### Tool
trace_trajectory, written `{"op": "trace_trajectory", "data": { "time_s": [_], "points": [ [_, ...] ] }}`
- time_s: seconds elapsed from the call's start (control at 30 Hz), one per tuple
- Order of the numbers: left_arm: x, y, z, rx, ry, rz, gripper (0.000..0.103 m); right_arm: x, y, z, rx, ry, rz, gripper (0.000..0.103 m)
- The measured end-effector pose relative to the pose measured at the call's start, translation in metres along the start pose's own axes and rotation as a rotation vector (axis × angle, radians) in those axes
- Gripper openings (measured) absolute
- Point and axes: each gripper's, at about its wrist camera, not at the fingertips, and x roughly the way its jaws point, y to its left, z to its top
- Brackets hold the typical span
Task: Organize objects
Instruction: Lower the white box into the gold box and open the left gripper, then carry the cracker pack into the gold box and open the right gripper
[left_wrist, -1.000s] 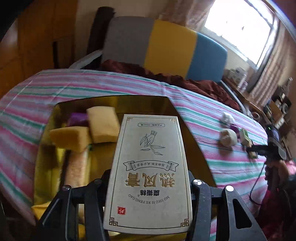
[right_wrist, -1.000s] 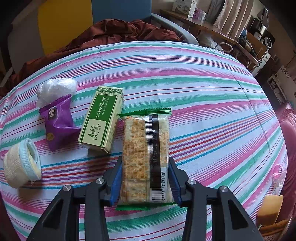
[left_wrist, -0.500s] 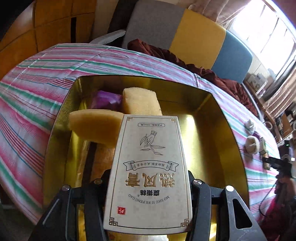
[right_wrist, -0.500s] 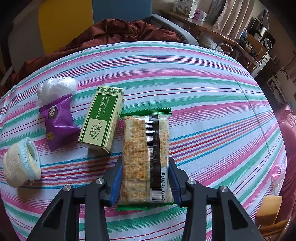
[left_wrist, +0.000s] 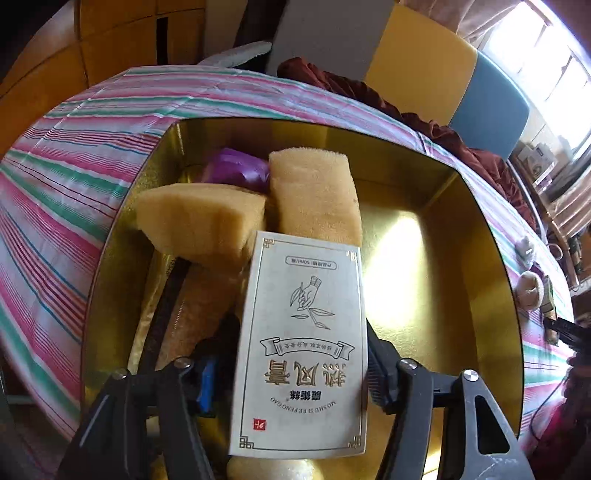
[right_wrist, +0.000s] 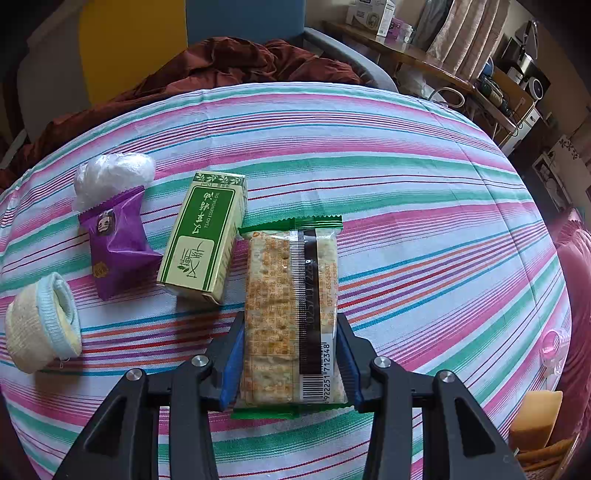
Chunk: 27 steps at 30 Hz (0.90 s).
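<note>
Thin cardboard, the white ointment box (left_wrist: 301, 343) looks light and crushable; the left tool (left_wrist: 299, 373) pinches its long sides over the gold tin (left_wrist: 491, 236). The right tool (right_wrist: 290, 363) is closed on the brittle cracker packet (right_wrist: 291, 314) at its edges.

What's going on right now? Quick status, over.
Left gripper shut on white box, above gold tin. Right gripper shut on cracker pack. Sponges crowd tin's left side.

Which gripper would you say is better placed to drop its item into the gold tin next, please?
Left, I think. The left gripper already holds the white box over the gold tin, while the right gripper grips the cracker pack above the striped tablecloth.
</note>
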Motion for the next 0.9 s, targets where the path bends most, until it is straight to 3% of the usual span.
{"op": "trace_trajectory", "data": {
  "time_s": [0.23,0.37,0.57,0.7,0.9],
  "points": [
    [-0.024,0.01,-0.009,0.01,-0.114,0.063,0.064,0.0,-0.002,0.0,-0.005,0.003,0.004,0.043],
    [-0.021,0.007,-0.014,0.076,-0.092,0.102,0.071,0.0,-0.002,0.0,-0.014,0.001,-0.004,0.042],
    [-0.033,0.01,-0.012,0.077,-0.115,0.071,0.071,-0.002,0.002,-0.002,-0.025,0.007,-0.022,0.042],
    [-0.05,0.015,-0.015,0.096,-0.175,0.079,0.072,-0.006,-0.002,-0.001,0.022,0.039,0.032,0.041],
    [-0.067,0.029,-0.023,0.087,-0.231,0.084,0.075,-0.037,-0.006,-0.006,0.02,-0.003,0.052,0.04]
  ]
}}
